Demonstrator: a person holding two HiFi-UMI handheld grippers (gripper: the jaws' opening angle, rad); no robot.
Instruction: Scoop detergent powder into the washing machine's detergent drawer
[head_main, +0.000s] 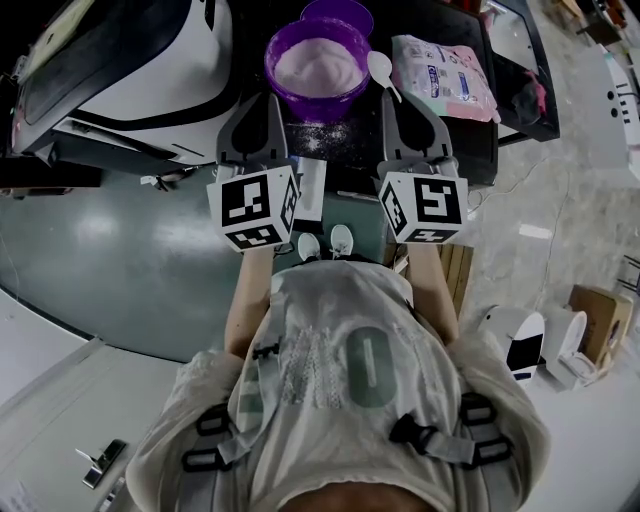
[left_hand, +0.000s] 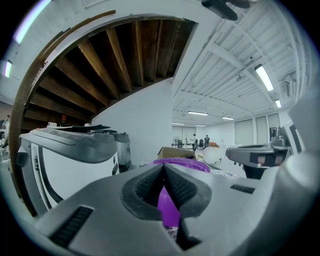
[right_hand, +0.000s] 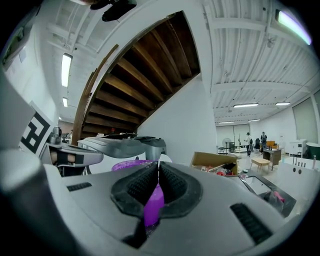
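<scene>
A purple bowl (head_main: 317, 58) of pale detergent powder stands on a black table (head_main: 470, 150). A white spoon (head_main: 381, 70) lies just right of the bowl, and a pink-and-white detergent bag (head_main: 445, 75) lies further right. The white washing machine (head_main: 120, 70) sits to the left of the table. My left gripper (head_main: 260, 102) points at the bowl's near left side and is shut on nothing. My right gripper (head_main: 401, 100) is also shut and empty, its tip close to the spoon's handle. In the gripper views the bowl (left_hand: 182, 162) (right_hand: 129, 164) shows just beyond the shut jaws.
Spilled powder (head_main: 322, 135) dusts the table in front of the bowl. A purple lid (head_main: 338, 12) lies behind the bowl. On the floor to the right are a wooden crate (head_main: 457, 265), white devices (head_main: 520, 340) and a cardboard box (head_main: 600, 310).
</scene>
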